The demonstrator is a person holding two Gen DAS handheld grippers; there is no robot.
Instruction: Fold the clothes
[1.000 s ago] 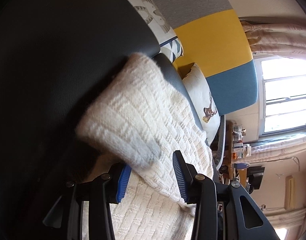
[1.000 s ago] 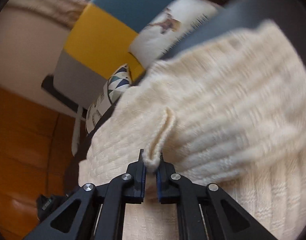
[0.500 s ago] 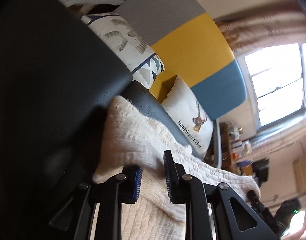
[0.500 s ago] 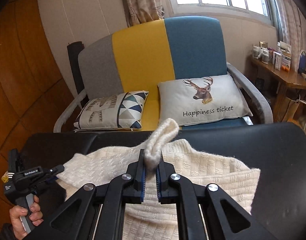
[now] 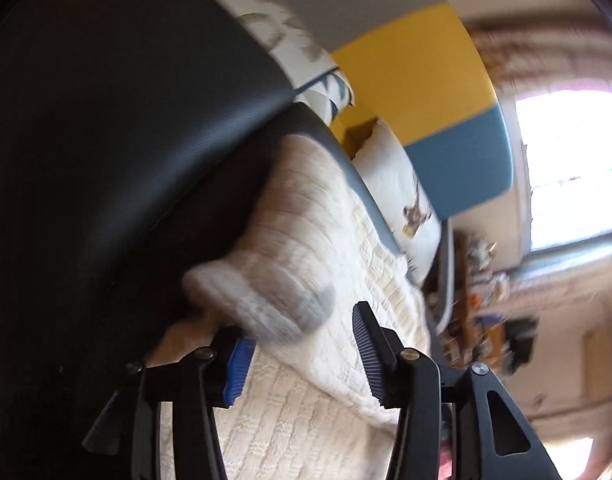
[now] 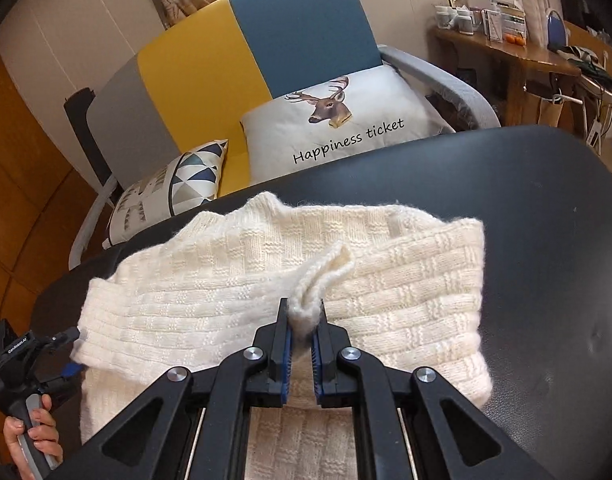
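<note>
A cream knitted sweater (image 6: 289,264) lies folded over on a black padded table (image 6: 546,240). My right gripper (image 6: 303,326) is shut on a pinch of the sweater's knit just above the folded layer. In the left wrist view the sweater (image 5: 330,280) is blurred, and its ribbed edge lies between the fingers of my left gripper (image 5: 301,340), which is open and not clamping it. The left gripper also shows in the right wrist view (image 6: 65,350) at the sweater's left edge, held by a hand.
A sofa (image 6: 265,52) in grey, yellow and blue stands behind the table with a deer cushion (image 6: 346,120) and a triangle-pattern cushion (image 6: 173,188). A wooden desk (image 6: 518,56) with clutter stands at the right. A bright window (image 5: 570,168) is beyond.
My left gripper has opened and let go of the sweater's edge. My right gripper has come down lower over the folded sweater, still holding its pinch.
</note>
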